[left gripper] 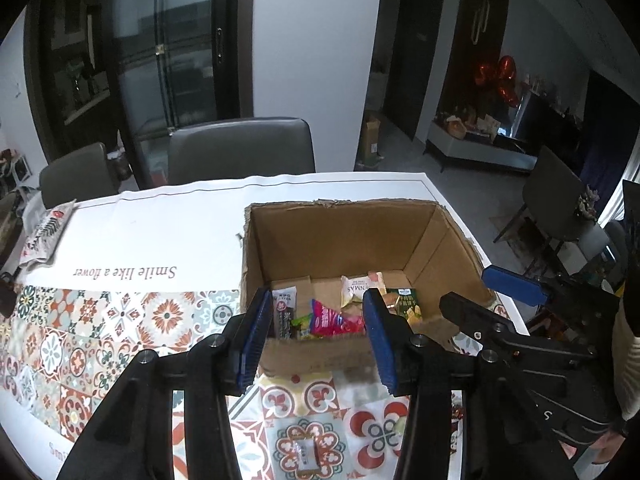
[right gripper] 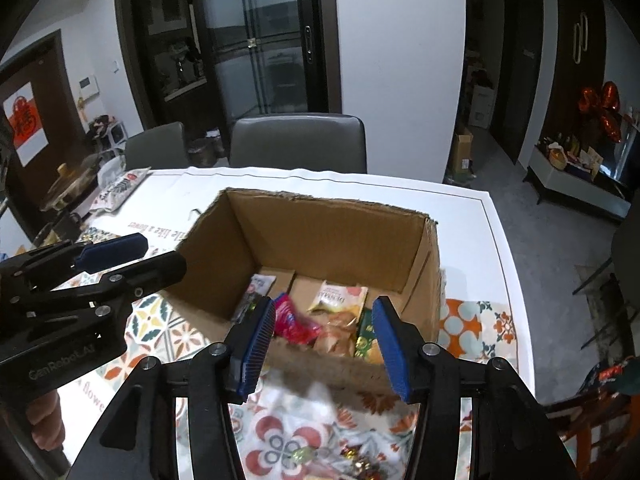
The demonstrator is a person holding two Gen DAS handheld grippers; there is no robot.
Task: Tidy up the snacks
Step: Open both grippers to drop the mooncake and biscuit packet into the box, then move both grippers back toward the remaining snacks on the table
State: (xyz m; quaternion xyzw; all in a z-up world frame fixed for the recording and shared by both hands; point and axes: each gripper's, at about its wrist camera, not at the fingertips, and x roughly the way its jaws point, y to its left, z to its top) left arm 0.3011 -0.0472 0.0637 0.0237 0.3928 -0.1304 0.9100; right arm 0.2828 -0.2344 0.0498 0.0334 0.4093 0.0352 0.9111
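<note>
An open cardboard box (left gripper: 340,236) (right gripper: 320,236) stands on the table and holds several snack packets, among them a pink one (left gripper: 336,322) (right gripper: 294,322), a black one (left gripper: 285,312), a pale one (left gripper: 356,288) (right gripper: 338,298) and a green one (left gripper: 408,304) (right gripper: 366,340). My left gripper (left gripper: 316,332) is open and empty, just in front of the box's near wall. My right gripper (right gripper: 322,340) is open and empty, also at the near wall. A small wrapped snack (left gripper: 304,452) lies on the cloth below the left gripper. Small sweets (right gripper: 356,458) lie below the right gripper.
The table wears a patterned cloth (left gripper: 80,332) with white paper behind. A snack bag (left gripper: 44,236) (right gripper: 118,190) lies at the far left. Grey chairs (left gripper: 240,148) (right gripper: 298,140) stand behind the table. The table edge (right gripper: 508,264) runs on the right.
</note>
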